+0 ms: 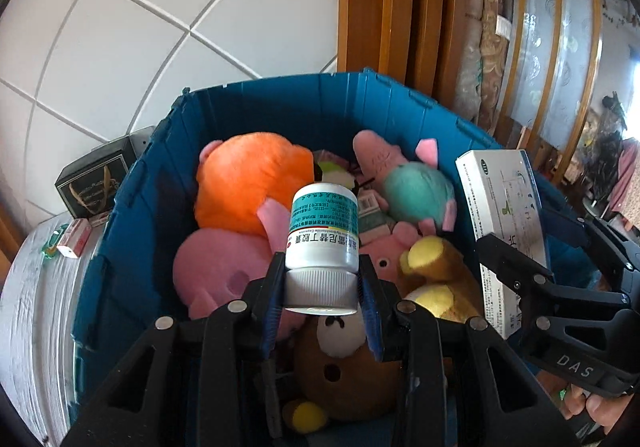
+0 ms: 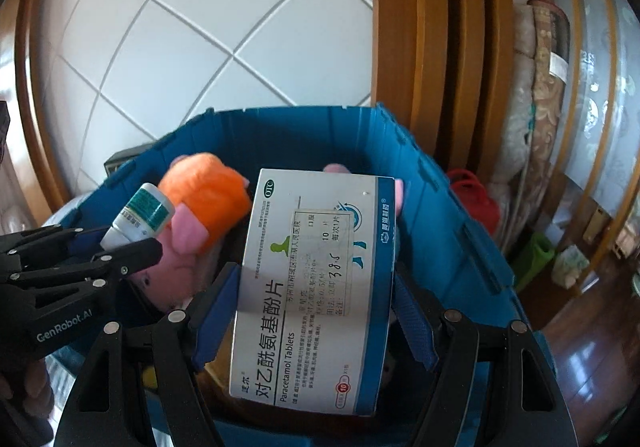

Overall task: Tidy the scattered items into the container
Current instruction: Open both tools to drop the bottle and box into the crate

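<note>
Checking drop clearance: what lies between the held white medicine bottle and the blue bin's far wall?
In the left wrist view, plush toys: an orange one and a pink-and-teal one, beyond the bottle, before the wall.

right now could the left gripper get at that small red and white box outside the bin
Probably not yet. The left gripper is shut on the medicine bottle over the blue bin, and the red and white box lies outside beyond the bin's left wall. It would need to release the bottle first.

Both wrist views close above, facing down into the shared blue bin (image 1: 132, 207), side by side.
</note>
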